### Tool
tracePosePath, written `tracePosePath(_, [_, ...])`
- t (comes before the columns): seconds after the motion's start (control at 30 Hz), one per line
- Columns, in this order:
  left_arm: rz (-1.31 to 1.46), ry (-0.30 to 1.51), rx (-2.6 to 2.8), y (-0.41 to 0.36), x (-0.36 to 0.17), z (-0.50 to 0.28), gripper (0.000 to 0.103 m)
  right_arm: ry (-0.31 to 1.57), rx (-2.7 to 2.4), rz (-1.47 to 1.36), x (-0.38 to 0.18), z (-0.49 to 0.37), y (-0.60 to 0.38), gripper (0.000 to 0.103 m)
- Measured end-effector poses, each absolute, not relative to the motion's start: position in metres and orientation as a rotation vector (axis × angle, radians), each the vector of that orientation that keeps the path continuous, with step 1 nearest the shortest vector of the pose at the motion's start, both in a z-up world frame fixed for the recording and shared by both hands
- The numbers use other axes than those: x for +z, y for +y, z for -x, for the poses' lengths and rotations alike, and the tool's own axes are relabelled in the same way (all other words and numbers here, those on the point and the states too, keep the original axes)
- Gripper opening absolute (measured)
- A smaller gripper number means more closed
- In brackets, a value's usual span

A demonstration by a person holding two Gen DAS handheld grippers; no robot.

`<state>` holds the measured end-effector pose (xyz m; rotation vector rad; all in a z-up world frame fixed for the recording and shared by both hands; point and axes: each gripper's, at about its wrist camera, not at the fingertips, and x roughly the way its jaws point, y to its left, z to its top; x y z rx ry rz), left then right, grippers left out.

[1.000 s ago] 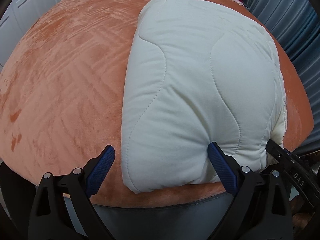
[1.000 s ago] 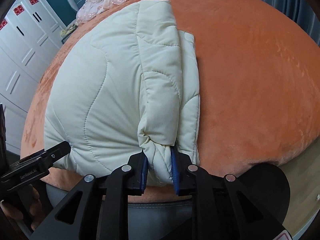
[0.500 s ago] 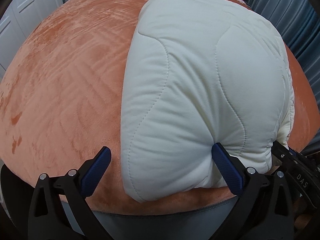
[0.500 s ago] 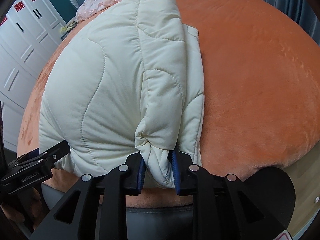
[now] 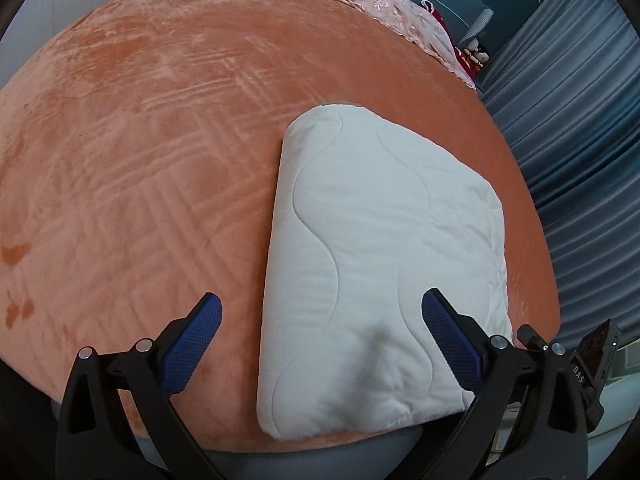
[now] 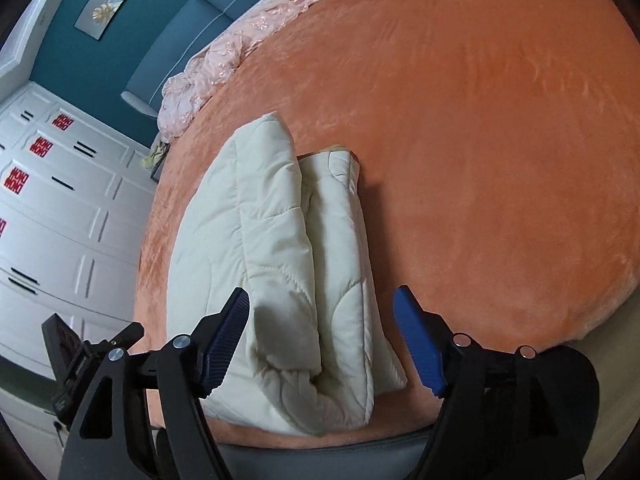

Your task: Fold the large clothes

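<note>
One cream-white quilted padded garment lies folded into a compact block on the bed with the orange plush cover, close to the bed's near edge. I judge it is placed there so that both of my tools reach it without stretching across the mattress.

My left gripper is released: its two blue-padded fingers stand wide apart, one over bare orange plush, the other over the near right part of the garment, and neither pinches cloth. My right gripper is likewise released — its fingers straddle the layered open edge of the garment with clear gaps on both sides.

In the right wrist view the stacked layers show along that edge, so the thickness comes from several folds lying one upon another. The top panel in the left wrist view is smooth, with wavy stitch lines and one shallow dent near the front. I judge the fold is complete or nearly so.

Count: one garment, two grippers, four fingers, one bed. A pink lace-trimmed fabric lies bunched at the far end of the bed, well apart from the garment.
</note>
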<state>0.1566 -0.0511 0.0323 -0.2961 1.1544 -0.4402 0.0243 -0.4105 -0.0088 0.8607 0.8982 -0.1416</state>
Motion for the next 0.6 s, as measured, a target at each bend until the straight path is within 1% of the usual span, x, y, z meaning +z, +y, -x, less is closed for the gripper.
tracePosePath(0.1, [0.303,1.221,-0.428,-0.063,0.008,-0.176,0.098,0.933,-0.115,-0.946,-0.029,-0.046,-0.414,0.073])
tracePosePath(0.23, [0.389,1.269,-0.456,-0.071,-0.02,-0.187,0.098,0.95,-0.092,-1.034,-0.053,-0.061,-0.414,0.081])
tracePosePath(0.33, [0.465,1.293,-0.48,-0.076,-0.032,-0.192,0.098,0.959,-0.06,-1.108,-0.072,-0.066,-0.411,0.083])
tracePosePath(0.43, [0.459,1.293,-0.468,-0.086,-0.039,-0.196,0.098,0.942,-0.033,-1.187,-0.086,-0.069,-0.416,0.084])
tracePosePath(0.6, [0.395,1.276,-0.441,-0.098,-0.043,-0.201,0.098,0.928,-0.015,-1.148,-0.087,-0.074,-0.407,0.083])
